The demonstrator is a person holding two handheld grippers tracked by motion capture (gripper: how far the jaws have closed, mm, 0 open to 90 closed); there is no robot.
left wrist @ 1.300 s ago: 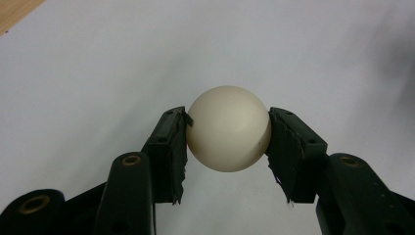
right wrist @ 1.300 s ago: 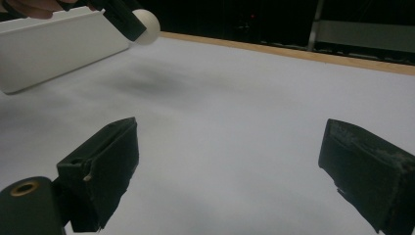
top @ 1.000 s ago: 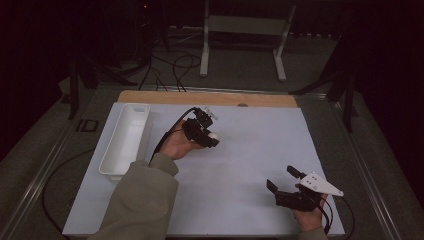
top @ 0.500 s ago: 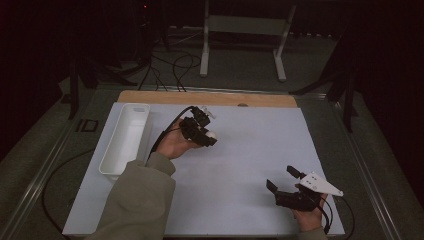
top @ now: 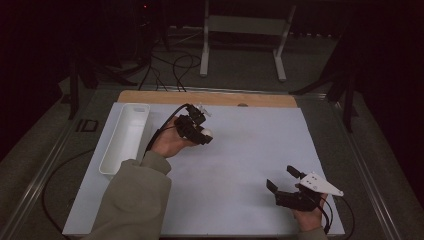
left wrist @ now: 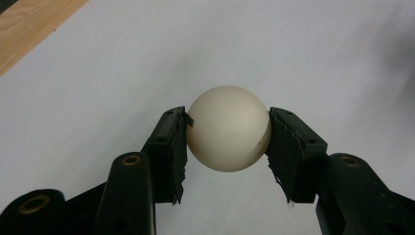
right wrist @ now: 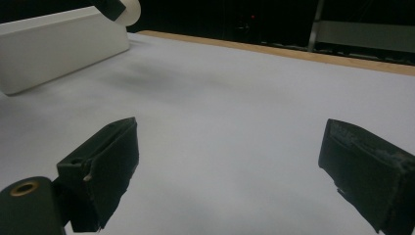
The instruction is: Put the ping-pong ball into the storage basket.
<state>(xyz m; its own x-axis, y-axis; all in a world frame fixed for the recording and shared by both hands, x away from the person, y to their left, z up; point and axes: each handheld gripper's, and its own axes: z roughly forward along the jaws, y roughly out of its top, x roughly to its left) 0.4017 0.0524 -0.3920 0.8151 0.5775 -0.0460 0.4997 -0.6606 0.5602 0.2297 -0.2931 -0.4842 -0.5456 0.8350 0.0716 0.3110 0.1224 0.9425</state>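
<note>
— What's at the far left?

— I see a white tray lying lengthwise on the left part of the white sheet, one end near me, the other far. In the right gripper view the same tray sits at the upper left.

— And your left hand?

— My left gripper is just right of the tray, over the far-left part of the sheet, the sleeve coming in from the near edge. Its jaws are clamped on a cream ball. In the left gripper view the ball sits squarely between the two black pads, touching both, held above the sheet. A strip of wood shows at the upper left there.

— The board?

— Yes, the wooden board runs along the far edge of the sheet.

— Now the right side.

— My right gripper is near me at the right, well apart from the left one, with its grey plate on top. Its jaws stand wide apart with nothing between them; in the right gripper view I see bare sheet between the two pads.
</note>
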